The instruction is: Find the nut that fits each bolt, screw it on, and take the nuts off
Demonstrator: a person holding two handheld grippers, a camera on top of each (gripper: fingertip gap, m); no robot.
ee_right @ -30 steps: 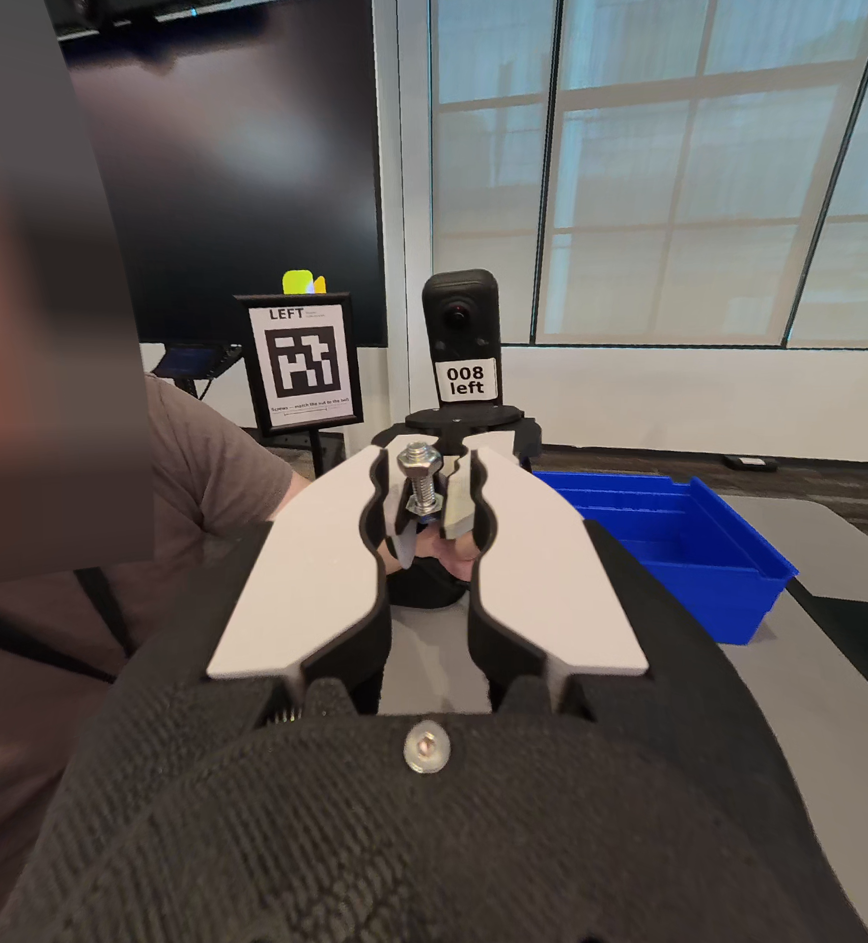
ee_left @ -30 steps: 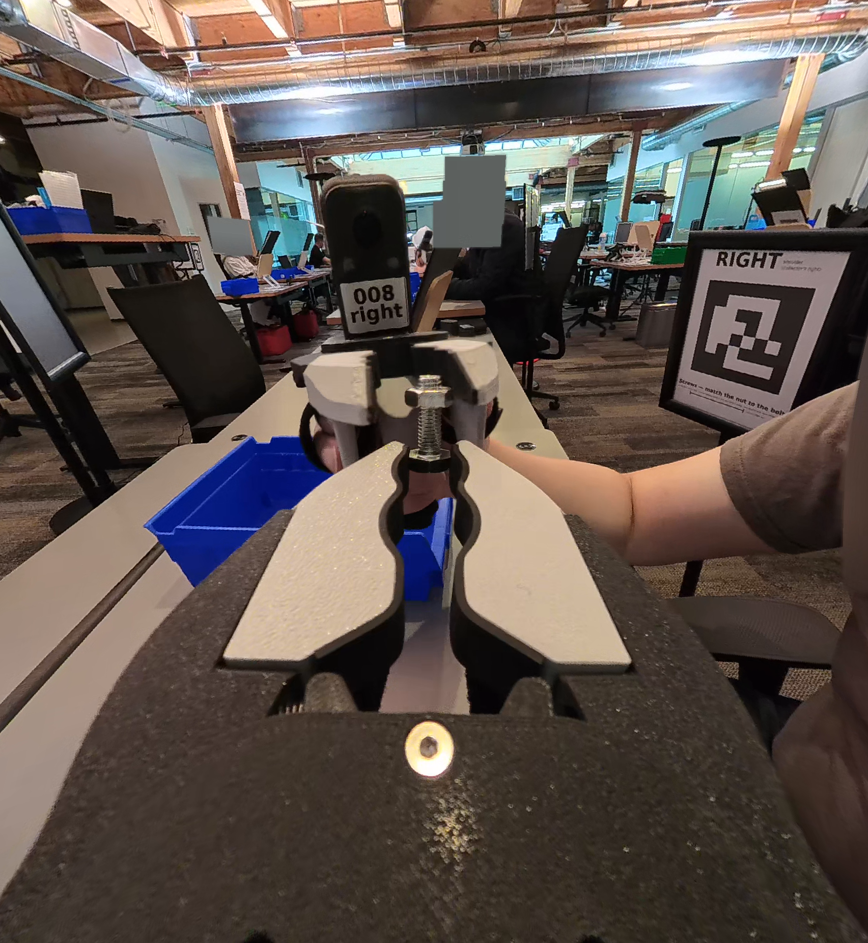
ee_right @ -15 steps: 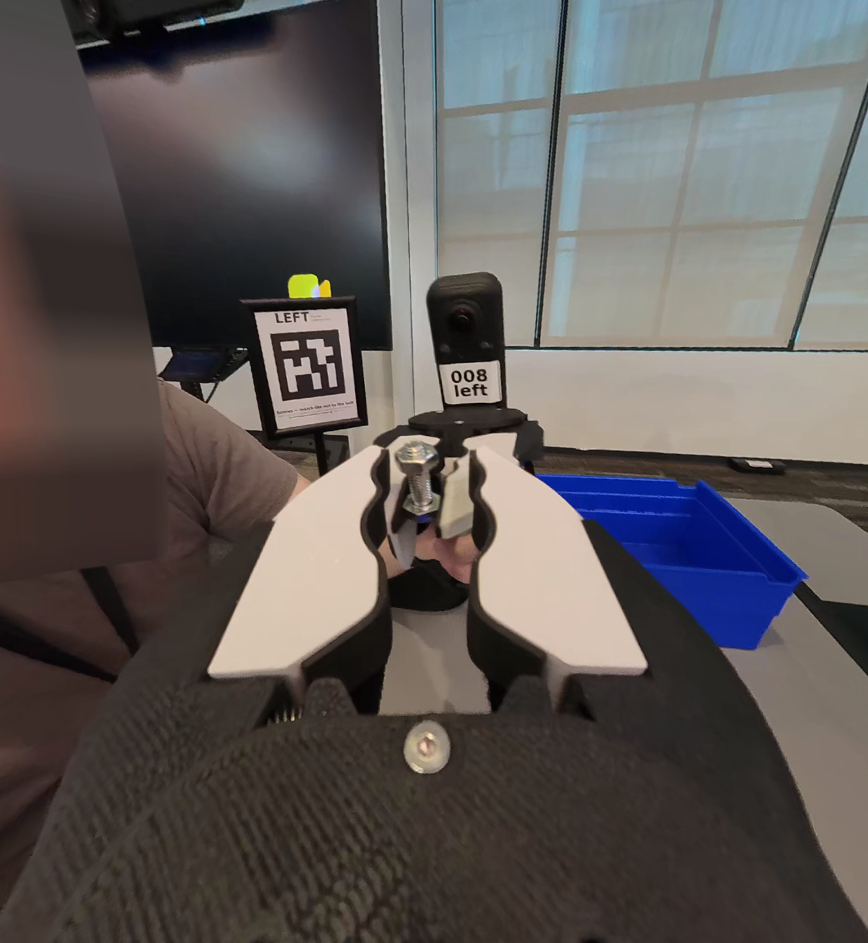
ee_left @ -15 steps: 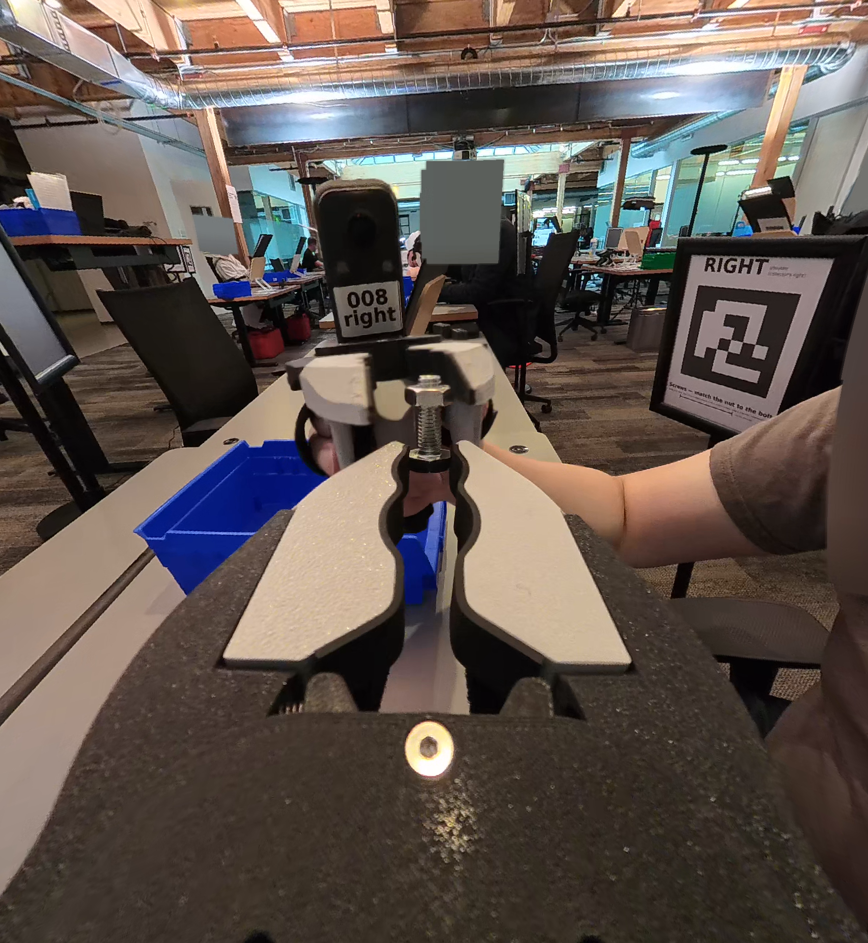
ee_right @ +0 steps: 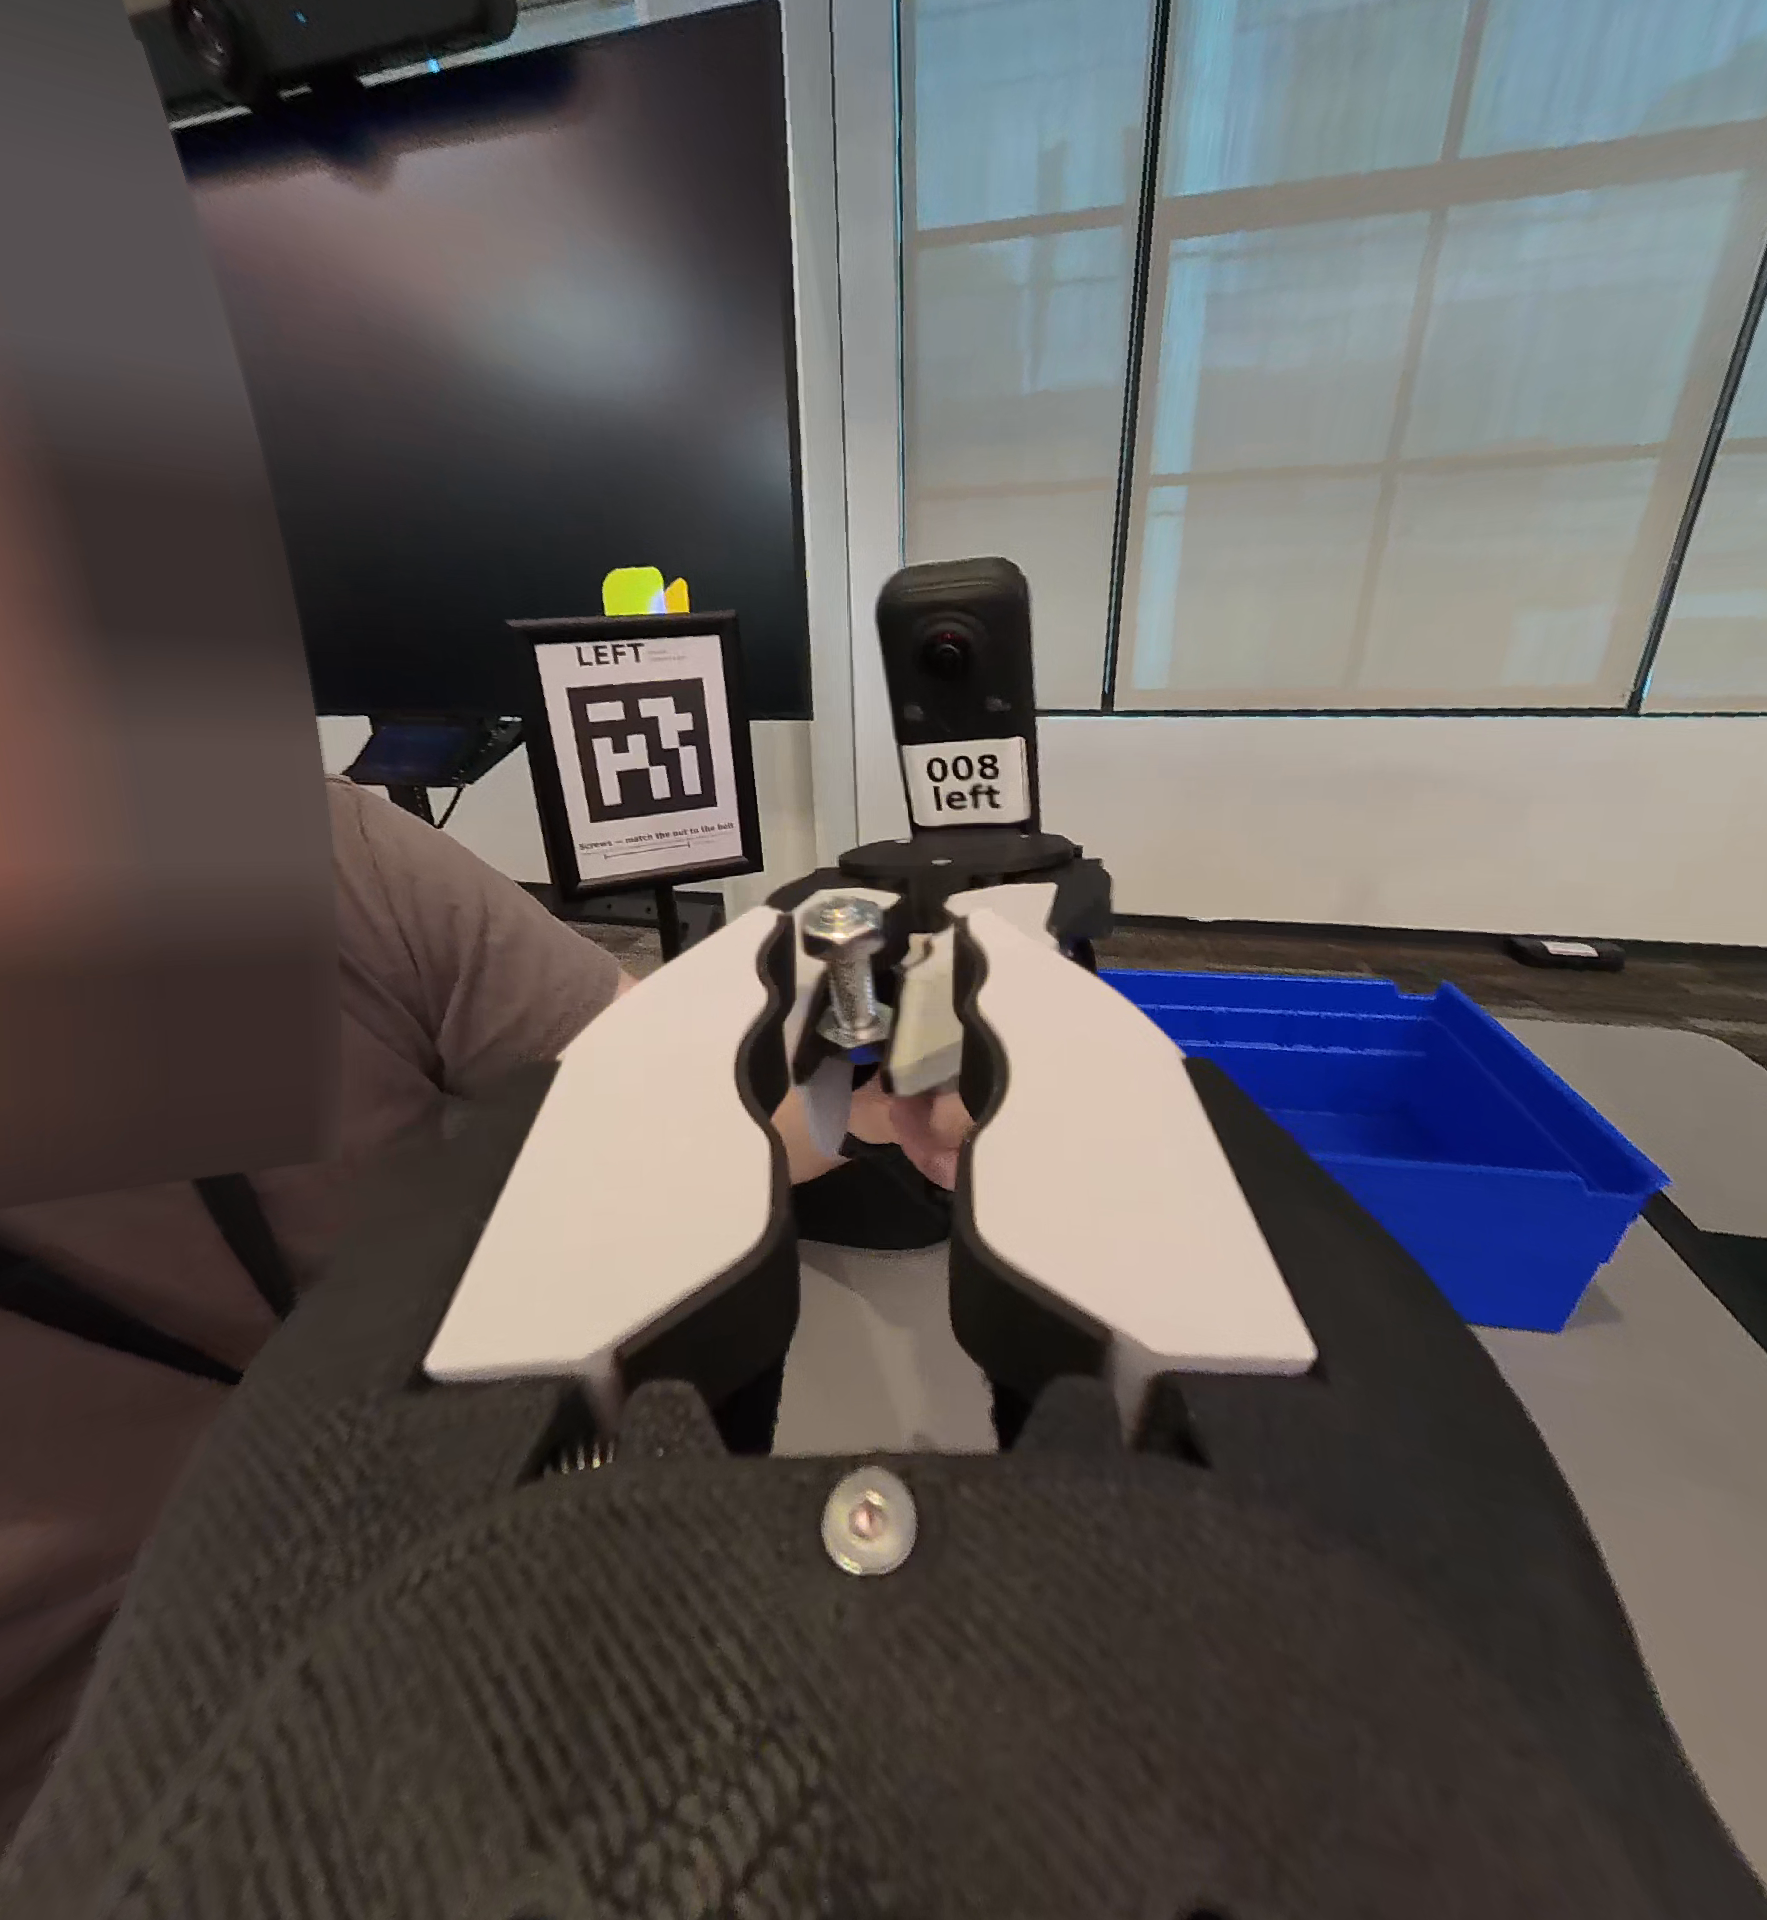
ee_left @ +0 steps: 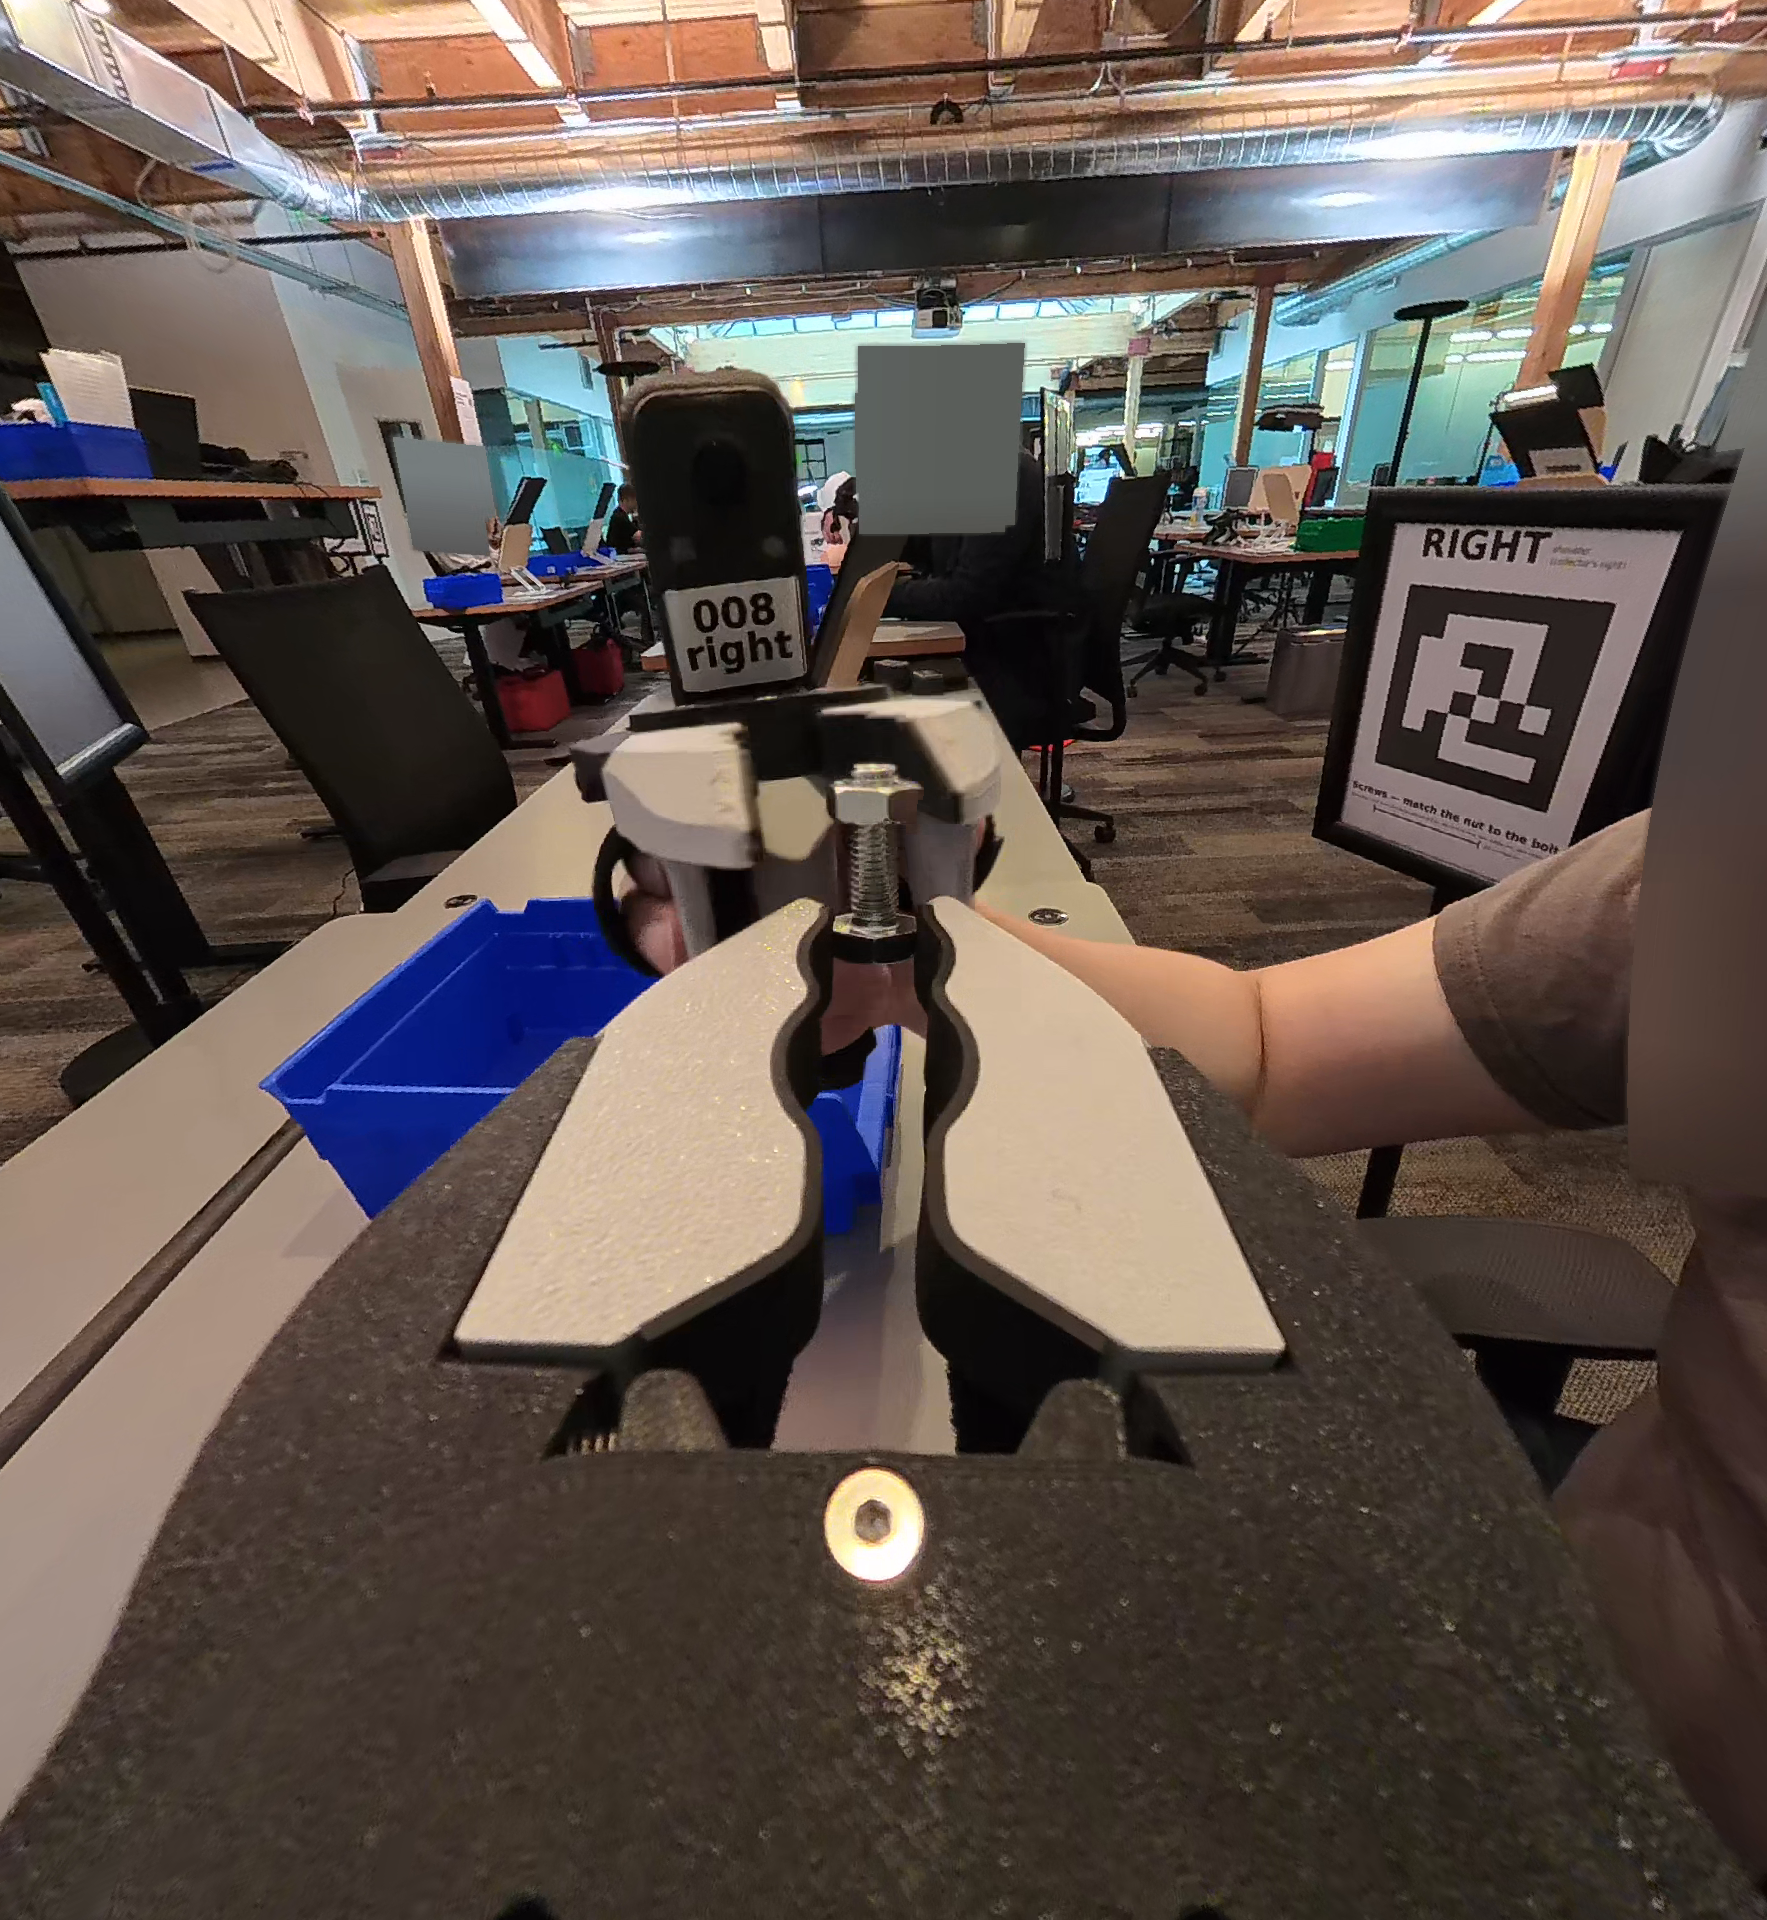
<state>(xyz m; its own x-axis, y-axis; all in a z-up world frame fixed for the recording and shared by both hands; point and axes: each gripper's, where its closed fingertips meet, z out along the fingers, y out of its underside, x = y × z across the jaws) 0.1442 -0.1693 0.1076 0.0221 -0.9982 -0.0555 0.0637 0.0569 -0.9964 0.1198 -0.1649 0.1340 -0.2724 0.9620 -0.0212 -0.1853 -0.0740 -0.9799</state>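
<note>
Up close, left gripper [ee_left: 871, 940] fingers pinching hex nut [ee_left: 871, 923], right gripper [ee_right: 863, 925] fingers clamping threaded steel bolt [ee_left: 873, 847] head.

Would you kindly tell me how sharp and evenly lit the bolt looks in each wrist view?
Left wrist view: bolt crisp, threads distinct, evenly lit. Right wrist view: bolt slightly soft against bright windows, glare on its head.

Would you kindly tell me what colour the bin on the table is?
The bin is solid bright blue, clearest in the right wrist view.
</note>
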